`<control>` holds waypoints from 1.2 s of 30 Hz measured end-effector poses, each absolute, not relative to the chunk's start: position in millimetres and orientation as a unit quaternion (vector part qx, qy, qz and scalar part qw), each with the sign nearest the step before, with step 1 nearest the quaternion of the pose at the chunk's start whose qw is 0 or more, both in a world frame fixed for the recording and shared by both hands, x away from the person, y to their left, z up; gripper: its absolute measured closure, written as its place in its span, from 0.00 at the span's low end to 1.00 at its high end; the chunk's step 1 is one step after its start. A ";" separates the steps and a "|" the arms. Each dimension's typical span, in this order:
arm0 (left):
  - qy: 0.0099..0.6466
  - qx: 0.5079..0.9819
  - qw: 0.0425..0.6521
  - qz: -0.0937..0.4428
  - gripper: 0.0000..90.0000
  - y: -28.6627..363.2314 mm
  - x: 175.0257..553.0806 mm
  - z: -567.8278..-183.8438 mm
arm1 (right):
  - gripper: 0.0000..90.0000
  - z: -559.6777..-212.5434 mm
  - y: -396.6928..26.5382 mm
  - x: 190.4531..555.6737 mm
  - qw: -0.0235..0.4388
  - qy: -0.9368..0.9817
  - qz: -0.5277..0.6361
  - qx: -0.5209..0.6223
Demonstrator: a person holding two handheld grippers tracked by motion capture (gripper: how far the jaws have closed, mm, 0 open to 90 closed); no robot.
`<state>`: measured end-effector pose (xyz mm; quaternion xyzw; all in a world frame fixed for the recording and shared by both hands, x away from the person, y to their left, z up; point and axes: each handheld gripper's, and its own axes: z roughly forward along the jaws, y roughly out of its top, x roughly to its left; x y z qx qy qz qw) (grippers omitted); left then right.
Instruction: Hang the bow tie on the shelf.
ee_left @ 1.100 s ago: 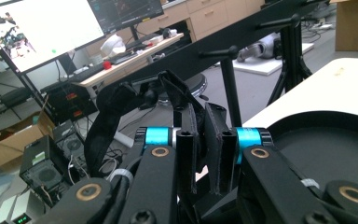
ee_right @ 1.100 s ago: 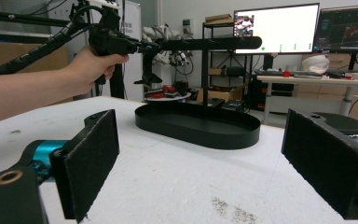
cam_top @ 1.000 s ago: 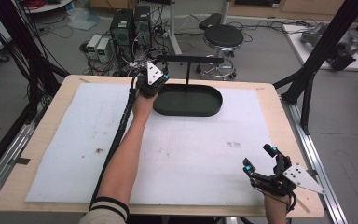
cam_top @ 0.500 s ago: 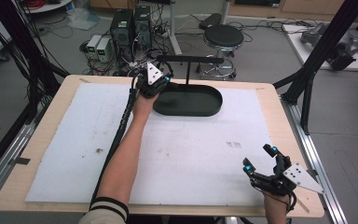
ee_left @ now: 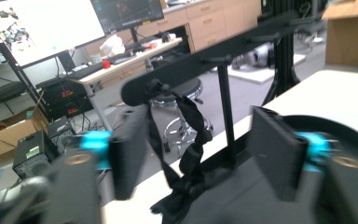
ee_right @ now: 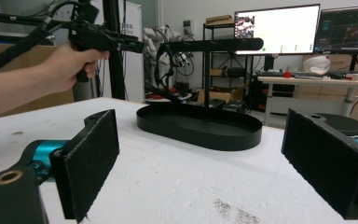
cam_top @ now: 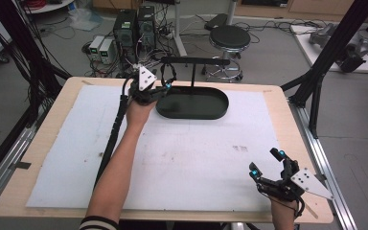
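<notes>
The desk (cam_top: 52, 143), covered by a white sheet (cam_top: 187, 158), carries one landmark thing: a black stand whose oval tray base (cam_top: 192, 104) sits toward the far edge, with a post rising from it to a horizontal bar (cam_top: 196, 61) fitted with small pegs. Everything else is best placed against that tray. From the bar's left end a black strap (ee_left: 189, 140) hangs in a loose loop, its lower part bunched down by the tray's left rim, as the left gripper view shows. The left gripper (cam_top: 165, 86) is up at the tray's left end, right by the strap, its jaws spread apart on either side of the hanging loop without clamping it (the view is a little blurred, but a clear gap shows between each pad and the strap). The right gripper (cam_top: 268, 165) rests well apart from the tray, at the near right corner of the desk, its jaws wide open and holding nothing. My judgement is that the work is at the hanging step: the strap appears to be already on the bar's end peg, so either it has been hung and only pulling the gripper clear remains, or it is about to be grasped for taking off; the pictures cannot settle which. As for the tray, its inner floor looks bare apart from the post standing in it, with the strap's lower end at its left edge.
</notes>
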<state>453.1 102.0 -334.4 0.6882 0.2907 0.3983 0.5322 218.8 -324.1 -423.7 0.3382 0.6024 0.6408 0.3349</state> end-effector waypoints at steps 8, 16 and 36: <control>0.305 0.668 0.565 0.378 0.02 129.0 415.2 -312.0 | 0.11 -422.0 -320.7 218.6 0.332 0.604 0.642 0.335; 0.302 0.655 0.585 0.371 0.02 167.4 370.5 -296.5 | 0.11 -418.6 -323.2 217.4 0.333 0.596 0.648 0.337; 0.354 0.599 0.562 0.448 0.02 288.3 245.5 -339.7 | 0.11 -417.0 -324.9 215.7 0.351 0.593 0.638 0.345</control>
